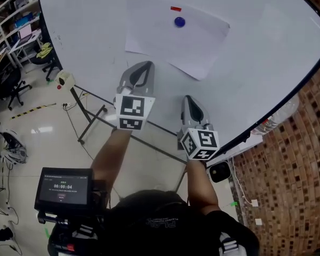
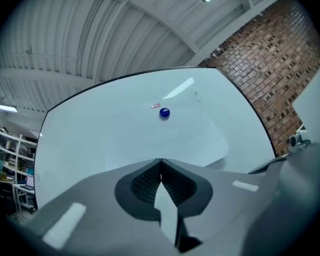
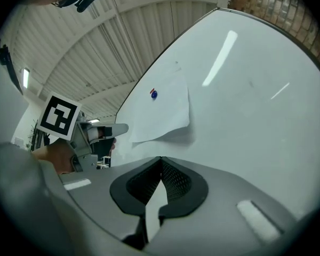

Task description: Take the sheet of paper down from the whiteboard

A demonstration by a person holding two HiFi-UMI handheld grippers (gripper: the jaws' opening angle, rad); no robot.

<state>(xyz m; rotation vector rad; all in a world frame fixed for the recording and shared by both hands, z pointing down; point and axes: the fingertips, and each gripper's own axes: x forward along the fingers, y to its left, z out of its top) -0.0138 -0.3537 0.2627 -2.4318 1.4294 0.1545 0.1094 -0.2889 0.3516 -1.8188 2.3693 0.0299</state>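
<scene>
A white sheet of paper (image 1: 176,36) hangs on the whiteboard (image 1: 85,41), pinned by a round blue magnet (image 1: 180,21) with a small red strip (image 1: 175,8) above it. The sheet's lower corner curls off the board. My left gripper (image 1: 144,66) is shut and empty, just below the sheet's lower left edge. My right gripper (image 1: 189,98) is also shut and empty, lower and to the right, short of the board. In the left gripper view, the paper (image 2: 170,137) and magnet (image 2: 164,112) lie ahead of the shut left gripper (image 2: 160,161). The right gripper view has the paper (image 3: 165,111) up left of the right gripper (image 3: 161,159).
A brick wall (image 1: 288,185) stands to the right of the board. The board's metal stand (image 1: 90,119) reaches the floor below my arms. A small monitor (image 1: 64,186) is mounted at my lower left. Shelves (image 1: 16,20) and a chair (image 1: 5,84) sit far left.
</scene>
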